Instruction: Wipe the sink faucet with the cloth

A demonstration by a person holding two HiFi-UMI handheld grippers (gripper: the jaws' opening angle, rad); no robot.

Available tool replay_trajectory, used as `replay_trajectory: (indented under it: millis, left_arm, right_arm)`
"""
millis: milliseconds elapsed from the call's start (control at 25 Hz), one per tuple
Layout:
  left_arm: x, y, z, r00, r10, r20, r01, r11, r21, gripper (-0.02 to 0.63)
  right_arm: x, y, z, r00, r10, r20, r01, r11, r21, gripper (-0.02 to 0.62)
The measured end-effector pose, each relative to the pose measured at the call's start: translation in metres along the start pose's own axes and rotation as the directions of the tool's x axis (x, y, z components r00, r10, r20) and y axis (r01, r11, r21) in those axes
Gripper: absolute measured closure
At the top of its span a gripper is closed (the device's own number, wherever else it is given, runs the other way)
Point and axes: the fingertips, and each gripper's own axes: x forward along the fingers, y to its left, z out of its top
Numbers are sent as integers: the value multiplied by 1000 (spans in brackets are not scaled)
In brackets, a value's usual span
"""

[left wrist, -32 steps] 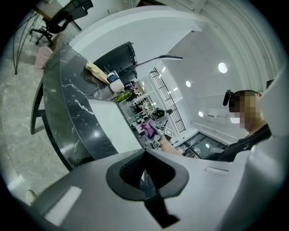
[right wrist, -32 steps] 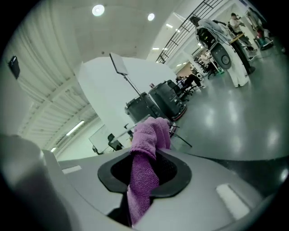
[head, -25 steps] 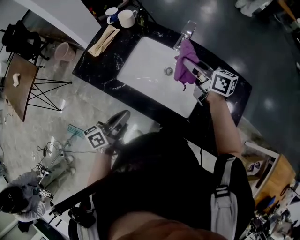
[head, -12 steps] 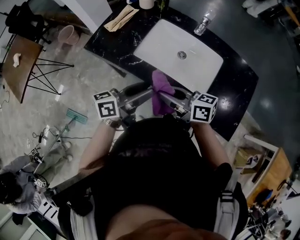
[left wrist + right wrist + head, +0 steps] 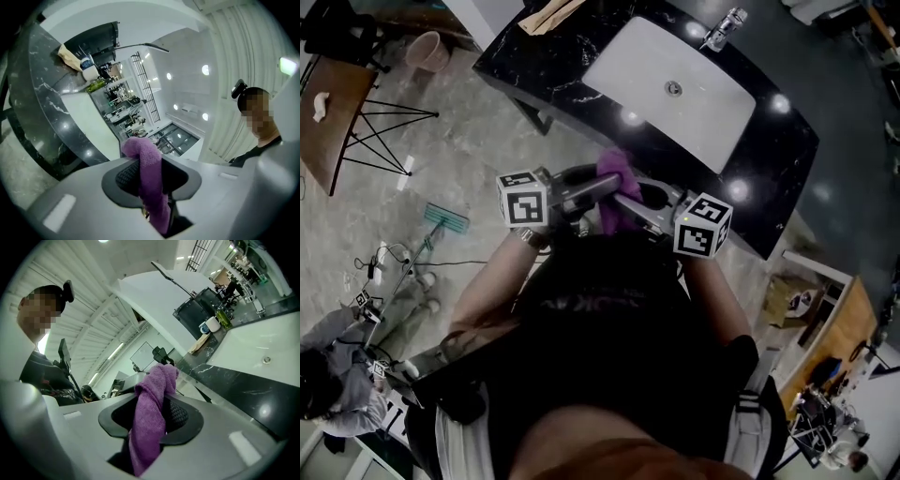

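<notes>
Head view: the black counter (image 5: 787, 150) crosses the top of the frame, with the white sink (image 5: 703, 89) set in it. The faucet (image 5: 724, 28) stands at the sink's far rim, well apart from your hands. The purple cloth (image 5: 615, 167) hangs in front of your chest between the two grippers, clear of the counter.

Left gripper view: the left gripper (image 5: 151, 174) has just been closing. Its pads pinch the cloth into a narrow band.

Right gripper view: the right gripper (image 5: 149, 416) has just been easing apart. The cloth sits between its pads, bulkier and apparently no longer squeezed.

Handling, as judged: the cloth is light, soft, limp and fuzzy, with nothing to break. It will bunch and droop, and may slip from a shallow pinch. Grip it mid-fold, deep in the pads, and leave a free wad forward to wrap the spout.
</notes>
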Motion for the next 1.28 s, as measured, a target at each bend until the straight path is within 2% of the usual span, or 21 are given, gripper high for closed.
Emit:
replay_trajectory:
  millis: [80,200,240,280,320,360,520,680,920,1040,1160,1280]
  left_arm:
    - [-8,7,6,999,15,40,-14,1000,-28,508]
    - [-20,17,24,994,48,98,-45,998,-34,512]
    - [-22,19,31,992,57,109,-53,998,-31,512]
    - [-23,21,39,991,63,116,-60,998,-26,512]
    - [-23,23,48,990,68,120,-66,998,-18,512]
    - [-20,24,57,990,72,120,-72,997,-6,514]
    - [10,28,95,989,110,97,-118,989,85,514]
    - [51,30,139,984,161,71,-173,962,211,514]
    - [109,24,230,985,148,83,-168,923,346,514]
    - [156,25,272,990,94,103,-125,922,366,514]
    - [210,44,313,984,84,154,-137,918,372,512]
    - [250,68,342,973,66,220,-140,929,343,512]
  right_arm:
    - [-6,-3,1,1000,-26,16,26,1000,4,410]
    - [-27,-14,10,994,-76,76,73,996,51,416]
    - [-36,-21,13,989,-98,107,91,993,76,447]
    - [-44,-27,17,983,-115,141,101,990,103,556]
    - [-52,-33,22,977,-123,173,101,986,129,584]
    - [-58,-38,26,972,-122,199,93,984,150,584]
    - [-75,-58,44,964,-101,246,54,980,193,584]
    - [-95,-78,66,957,-100,271,52,982,180,584]
    - [-123,-102,75,934,-160,319,94,973,212,584]
    - [-144,-111,76,898,-226,377,134,958,255,584]
    - [-171,-126,82,834,-324,447,193,930,314,584]
    - [-190,-134,83,759,-422,496,246,891,381,584]
